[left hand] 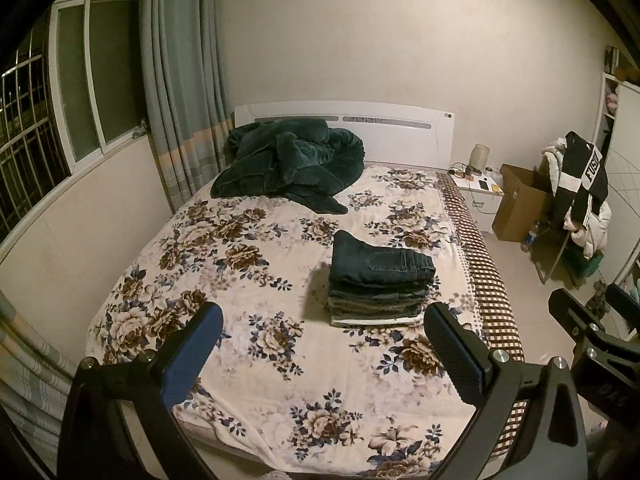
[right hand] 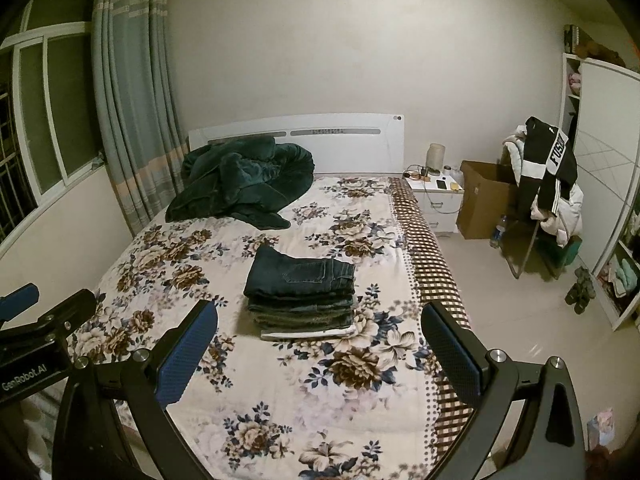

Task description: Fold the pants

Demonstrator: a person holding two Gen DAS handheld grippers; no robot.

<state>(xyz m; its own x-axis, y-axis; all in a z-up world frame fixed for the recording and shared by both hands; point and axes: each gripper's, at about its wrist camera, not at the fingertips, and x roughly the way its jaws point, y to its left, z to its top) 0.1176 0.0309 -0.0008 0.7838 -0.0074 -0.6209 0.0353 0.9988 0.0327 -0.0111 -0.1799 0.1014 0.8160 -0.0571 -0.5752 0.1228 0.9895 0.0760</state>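
A stack of folded pants (left hand: 380, 280) lies on the flowered bed (left hand: 248, 344), right of its middle; dark jeans with a back pocket are on top. The same stack shows in the right wrist view (right hand: 300, 294) on the bed (right hand: 280, 392). My left gripper (left hand: 324, 336) is open and empty, held above the near end of the bed, well short of the stack. My right gripper (right hand: 320, 334) is open and empty too, level with the left one. The right gripper also shows at the right edge of the left wrist view (left hand: 592, 320).
A crumpled dark green blanket (left hand: 288, 160) lies by the white headboard (left hand: 344, 124). A nightstand (left hand: 480, 192), a cardboard box (left hand: 520, 204) and a chair piled with clothes (left hand: 580, 200) stand right of the bed. Window and curtain (left hand: 180, 80) are on the left.
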